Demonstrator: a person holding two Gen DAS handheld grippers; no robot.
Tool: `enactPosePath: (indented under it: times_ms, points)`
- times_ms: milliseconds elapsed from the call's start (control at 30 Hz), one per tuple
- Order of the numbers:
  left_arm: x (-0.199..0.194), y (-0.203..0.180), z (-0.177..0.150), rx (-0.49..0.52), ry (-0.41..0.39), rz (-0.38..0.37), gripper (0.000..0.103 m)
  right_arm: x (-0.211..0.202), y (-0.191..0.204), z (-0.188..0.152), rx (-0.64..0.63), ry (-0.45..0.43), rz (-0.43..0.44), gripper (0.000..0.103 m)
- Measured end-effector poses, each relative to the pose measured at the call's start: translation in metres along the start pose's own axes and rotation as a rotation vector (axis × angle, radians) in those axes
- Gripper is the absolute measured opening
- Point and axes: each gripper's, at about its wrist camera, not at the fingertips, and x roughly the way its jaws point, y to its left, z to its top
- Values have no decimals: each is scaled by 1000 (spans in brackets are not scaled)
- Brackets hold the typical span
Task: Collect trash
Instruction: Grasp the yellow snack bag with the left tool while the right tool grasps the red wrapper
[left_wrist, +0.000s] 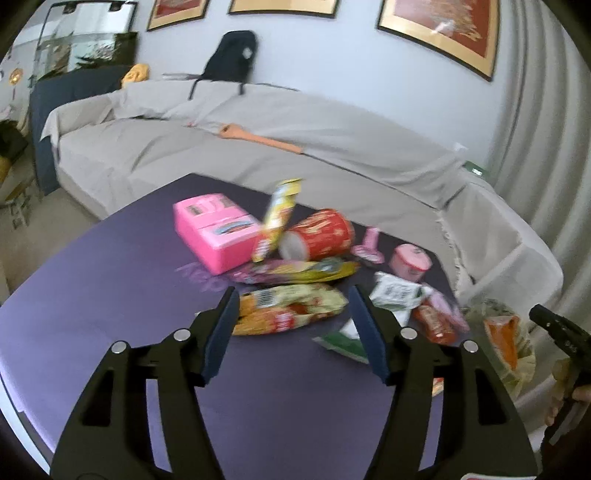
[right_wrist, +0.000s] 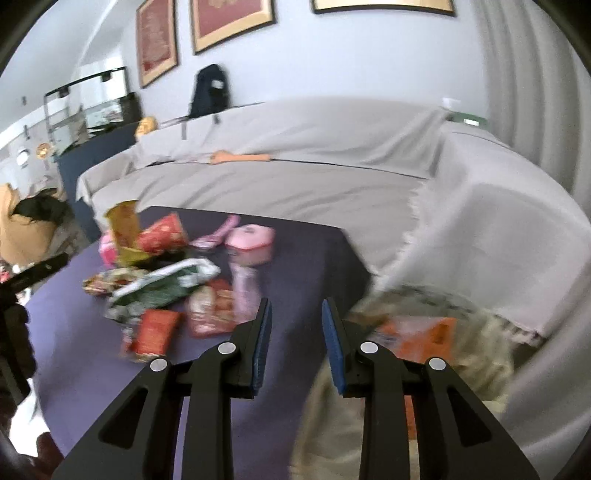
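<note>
The purple table (left_wrist: 110, 314) has much bare room at the near side; trash is piled twd the far edge near the sofa (left_wrist: 258, 155). The left gripper (left_wrist: 291, 295) has fingers apart, empty, just before a yellow-orange snack bag (left_wrist: 291, 308) lying w/ long axis left-right. The right gripper (right_wrist: 297, 308) has fingers a bit apart, empty, at the table's right edge beside a bag (right_wrist: 443, 332) w/ orange trash.

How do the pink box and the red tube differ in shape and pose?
The pink box is a flat-sided block resting on a broad face; the red tube is round and lies on its side. The box is plain pink with small labels; the tube is red with a pale end facing the camera. Both lie on the purple table.
</note>
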Motion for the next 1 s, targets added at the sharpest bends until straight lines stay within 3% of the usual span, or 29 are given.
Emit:
enactPosePath:
  times_ms: [167,367,567,667,767,833,1000]
  points:
    - [9,22,-6,-20,37,-1,60,21,35,1,-7,37,92,28]
    - [31,18,15,43,-4,-39,60,39,58,-10,-19,72,122,28]
    - [78,9,44,43,17,16,60,44,69,-18,-53,73,131,28]
    - [102,6,54,22,39,38,59,48,68,-19,-46,81,127,37]
    - [115,-2,61,41,42,59,41,49,63,-21,-20,84,153,49]
    - [117,-5,63,50,48,71,18,49,62,-22,-13,81,176,54]
    - [87,-13,61,103,10,37,13,55,71,-23,-28,104,198,55]
